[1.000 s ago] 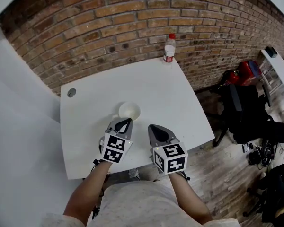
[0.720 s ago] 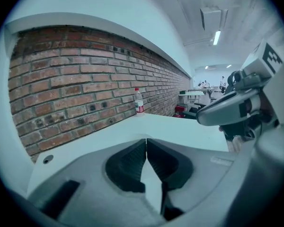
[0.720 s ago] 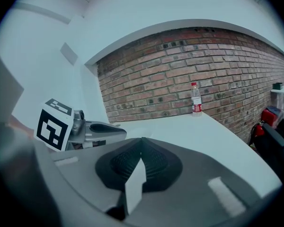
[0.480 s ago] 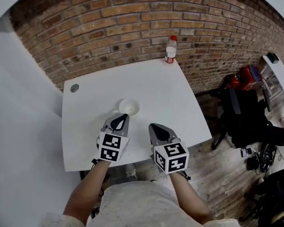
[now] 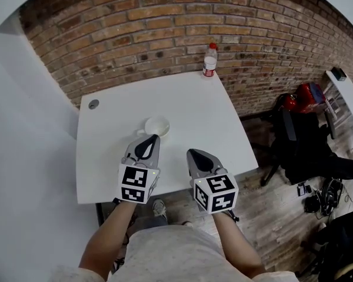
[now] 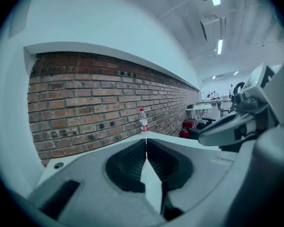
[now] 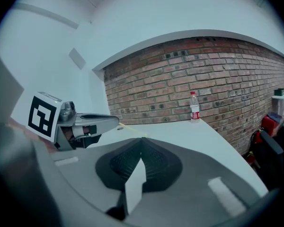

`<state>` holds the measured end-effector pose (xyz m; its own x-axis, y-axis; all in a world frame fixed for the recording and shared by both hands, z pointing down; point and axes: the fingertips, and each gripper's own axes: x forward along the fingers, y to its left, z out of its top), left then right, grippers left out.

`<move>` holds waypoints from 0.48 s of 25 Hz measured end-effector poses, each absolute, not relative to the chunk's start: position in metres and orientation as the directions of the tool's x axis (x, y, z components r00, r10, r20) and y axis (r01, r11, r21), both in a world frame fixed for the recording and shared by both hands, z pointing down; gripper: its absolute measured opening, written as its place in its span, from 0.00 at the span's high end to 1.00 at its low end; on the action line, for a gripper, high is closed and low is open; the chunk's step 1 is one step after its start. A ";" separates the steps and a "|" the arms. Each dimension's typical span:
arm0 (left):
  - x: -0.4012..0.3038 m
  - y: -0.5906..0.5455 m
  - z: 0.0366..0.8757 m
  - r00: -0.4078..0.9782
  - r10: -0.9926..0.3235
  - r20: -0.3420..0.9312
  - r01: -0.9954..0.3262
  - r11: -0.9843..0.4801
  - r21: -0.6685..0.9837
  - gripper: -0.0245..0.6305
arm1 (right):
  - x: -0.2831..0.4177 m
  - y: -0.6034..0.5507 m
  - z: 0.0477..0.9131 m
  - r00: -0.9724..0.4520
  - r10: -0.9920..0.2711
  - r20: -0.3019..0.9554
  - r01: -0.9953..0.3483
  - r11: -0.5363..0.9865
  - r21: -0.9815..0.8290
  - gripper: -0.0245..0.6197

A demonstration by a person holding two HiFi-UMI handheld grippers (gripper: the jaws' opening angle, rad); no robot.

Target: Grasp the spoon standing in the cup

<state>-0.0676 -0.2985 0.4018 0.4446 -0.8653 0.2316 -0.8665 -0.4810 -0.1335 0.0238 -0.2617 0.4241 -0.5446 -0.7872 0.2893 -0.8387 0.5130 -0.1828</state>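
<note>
The cup [image 5: 157, 126] is set left of the worktop's [image 5: 212, 116] middle; no spoon can be made out. The left tool [image 5: 153, 137], jaws together and empty, is held just short of it, seemingly for approach; the right tool [image 5: 192, 152], likewise closed, is held clear.

Cup [image 5: 157, 126]: on table [image 5: 212, 128], left of centre.
Bottle [image 5: 209, 60]: far table edge, right of cup, by wall [image 5: 135, 34].
Left hand-held gripper [image 5: 153, 137]: just before cup.
Right hand-held gripper [image 5: 191, 153]: right of the left one, over near edge.
</note>
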 end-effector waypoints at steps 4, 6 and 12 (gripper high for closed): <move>-0.048 -0.283 0.389 0.466 -0.862 0.198 -0.860 -0.494 -0.130 0.96 | 0.040 -0.249 0.418 -0.533 -0.800 0.276 -0.846 0.503 -0.177 0.95; -0.035 -0.276 0.387 0.479 -0.857 0.191 -0.854 -0.505 -0.123 0.96 | 0.051 -0.242 0.416 -0.524 -0.808 0.271 -0.852 0.494 -0.174 0.95; 0.009 -0.250 0.389 0.526 -0.829 0.189 -0.829 -0.550 -0.105 0.96 | 0.092 -0.220 0.413 -0.478 -0.839 0.260 -0.878 0.447 -0.174 0.95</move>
